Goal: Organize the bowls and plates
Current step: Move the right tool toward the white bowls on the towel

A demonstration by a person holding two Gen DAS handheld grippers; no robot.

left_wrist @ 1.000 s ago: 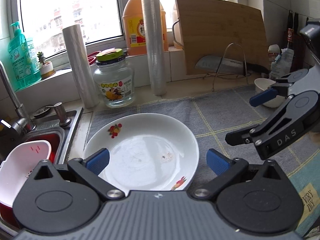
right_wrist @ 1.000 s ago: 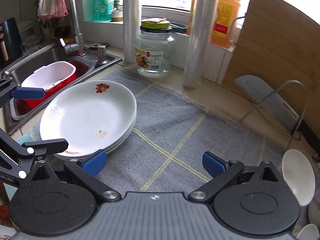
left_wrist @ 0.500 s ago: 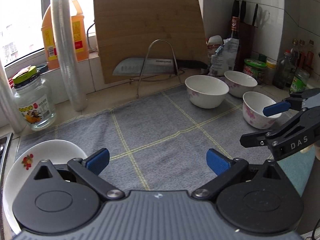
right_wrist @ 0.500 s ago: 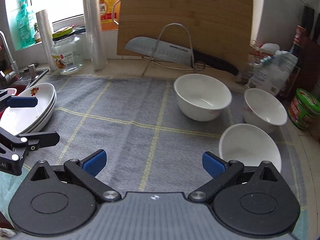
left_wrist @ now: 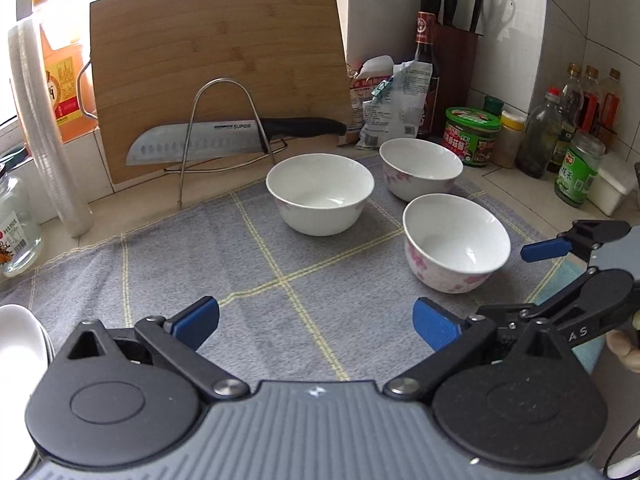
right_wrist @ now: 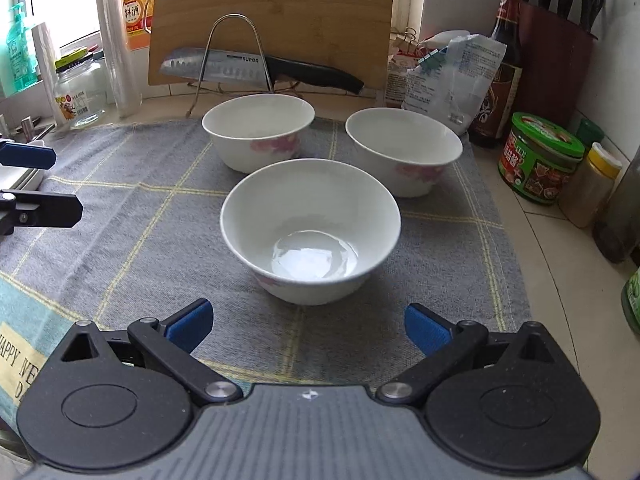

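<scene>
Three white bowls with pink flowers stand upright on a grey checked mat. The near bowl is right in front of my right gripper, which is open and empty. The far left bowl and far right bowl stand behind it. In the left wrist view they appear as the left bowl, back bowl and near right bowl. My left gripper is open and empty over the mat. The stacked white plates show at the left edge.
A bamboo cutting board leans at the back with a knife on a wire rack. Jars, sauce bottles and a knife block stand on the right. A glass jar and plastic wrap rolls stand on the left.
Both grippers have swung right, away from the plates by the sink, and now face the three bowls. The right gripper has come close to the near bowl. Both stay open.
</scene>
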